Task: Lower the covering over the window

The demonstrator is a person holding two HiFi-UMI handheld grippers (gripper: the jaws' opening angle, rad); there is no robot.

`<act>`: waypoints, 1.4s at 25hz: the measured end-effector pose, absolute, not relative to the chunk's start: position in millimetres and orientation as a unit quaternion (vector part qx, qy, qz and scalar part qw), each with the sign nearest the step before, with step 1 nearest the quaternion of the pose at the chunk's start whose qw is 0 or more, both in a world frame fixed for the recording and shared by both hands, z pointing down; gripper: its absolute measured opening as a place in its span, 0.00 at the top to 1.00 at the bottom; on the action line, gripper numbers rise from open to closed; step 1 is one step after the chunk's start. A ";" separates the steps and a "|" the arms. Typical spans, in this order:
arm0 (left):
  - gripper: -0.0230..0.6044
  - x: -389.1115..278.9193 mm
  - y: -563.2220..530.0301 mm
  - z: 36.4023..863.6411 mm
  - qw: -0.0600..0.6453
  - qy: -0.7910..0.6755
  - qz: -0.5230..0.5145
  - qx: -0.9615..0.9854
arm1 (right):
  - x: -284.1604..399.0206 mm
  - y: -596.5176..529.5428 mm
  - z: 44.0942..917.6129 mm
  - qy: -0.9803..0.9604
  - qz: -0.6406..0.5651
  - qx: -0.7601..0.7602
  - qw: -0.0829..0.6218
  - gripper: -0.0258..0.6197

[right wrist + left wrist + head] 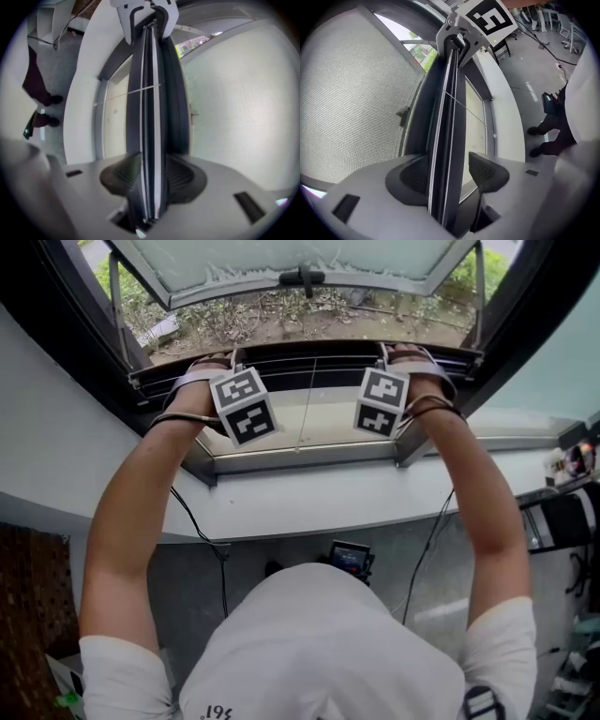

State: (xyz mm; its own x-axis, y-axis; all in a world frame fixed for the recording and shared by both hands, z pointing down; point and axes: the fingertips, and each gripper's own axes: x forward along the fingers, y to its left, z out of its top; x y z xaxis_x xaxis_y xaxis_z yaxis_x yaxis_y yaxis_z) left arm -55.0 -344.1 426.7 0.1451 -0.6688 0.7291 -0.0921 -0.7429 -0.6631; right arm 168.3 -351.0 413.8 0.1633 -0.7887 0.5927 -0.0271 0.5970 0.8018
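Observation:
The covering's dark bottom bar [309,360] runs across the window opening, low above the inner frame. Behind it is grey mesh [356,93]. My left gripper [214,367] is at the bar's left part. In the left gripper view the bar [447,117] lies between the jaws [447,176]; the left pad touches it and the right pad [485,171] stands clear of it, so this gripper is open. My right gripper [405,360] is shut on the bar [150,93], both pads pressing on it [152,176]. A thin cord [305,409] hangs from the bar's middle.
The white sill [309,507] runs below the frame. The outer pane [300,259] is swung outward over bare ground. A dark device [349,559] and a cable [202,531] lie on the floor below. Cluttered gear [562,512] stands at the right.

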 end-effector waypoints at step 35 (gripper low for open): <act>0.54 -56.3 -344.7 469.7 0.217 0.247 -0.611 -0.720 | 166.9 -353.1 457.3 -0.581 -0.258 0.339 0.694 0.72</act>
State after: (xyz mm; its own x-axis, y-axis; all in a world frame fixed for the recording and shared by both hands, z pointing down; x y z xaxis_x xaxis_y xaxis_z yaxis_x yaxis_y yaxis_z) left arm -56.3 -344.7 469.7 0.1304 -0.6208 0.7731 -0.0904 -0.7839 -0.6142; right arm 166.9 -353.1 457.3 0.1916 -0.7514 0.6315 -0.0360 0.6376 0.7696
